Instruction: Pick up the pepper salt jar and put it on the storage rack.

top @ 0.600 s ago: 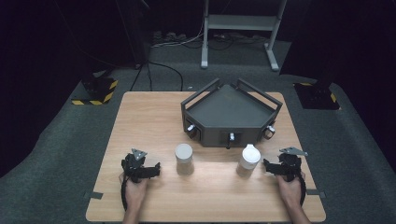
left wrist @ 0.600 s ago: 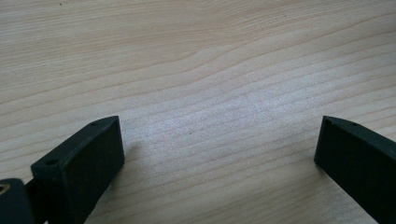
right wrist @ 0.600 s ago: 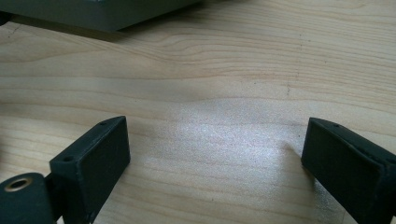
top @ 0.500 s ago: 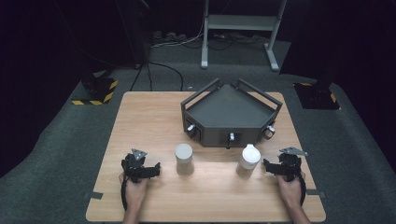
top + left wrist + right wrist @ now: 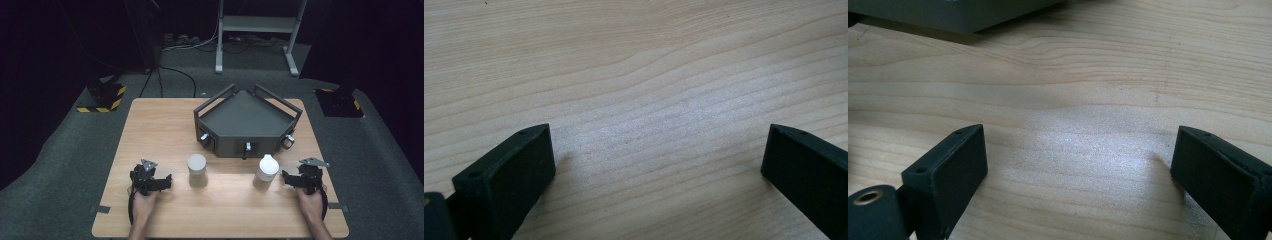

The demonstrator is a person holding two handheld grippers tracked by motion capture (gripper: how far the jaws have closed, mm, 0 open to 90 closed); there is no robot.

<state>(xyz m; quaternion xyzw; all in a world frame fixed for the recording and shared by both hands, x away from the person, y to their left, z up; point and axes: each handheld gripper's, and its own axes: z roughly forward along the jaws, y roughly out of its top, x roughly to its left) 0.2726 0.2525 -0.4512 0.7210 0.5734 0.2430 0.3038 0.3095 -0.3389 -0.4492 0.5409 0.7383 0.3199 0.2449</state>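
Resting near the surface's (image 5: 165, 125) near edge, both grippers sit with jaws spread wide and nothing between them, so by the look of it the work has not begun. The left gripper (image 5: 159, 182) lies toward the near left corner, its jaws pointing at the grey-capped jar (image 5: 197, 169), which stands upright just beside it but apart. The right gripper (image 5: 290, 179) lies toward the near right corner, aimed at the white bottle (image 5: 266, 169), also upright, close to the jaws and not touched.

Each gripper view confirms this: bare wood lies between the left gripper's (image 5: 654, 150) jaws and between the right gripper's (image 5: 1078, 155) jaws, with a corner of the dark tray (image 5: 958, 15) at the top of the right one. That tray (image 5: 247, 120), a five-sided box with handles, stands at the middle of the surface toward the far edge, just behind both containers, and looks empty. Everything is therefore left to do: grasping either container and whatever follows.

Against the earlier high views, nothing differs: hands, grippers, jar, bottle and tray all lie where they did.
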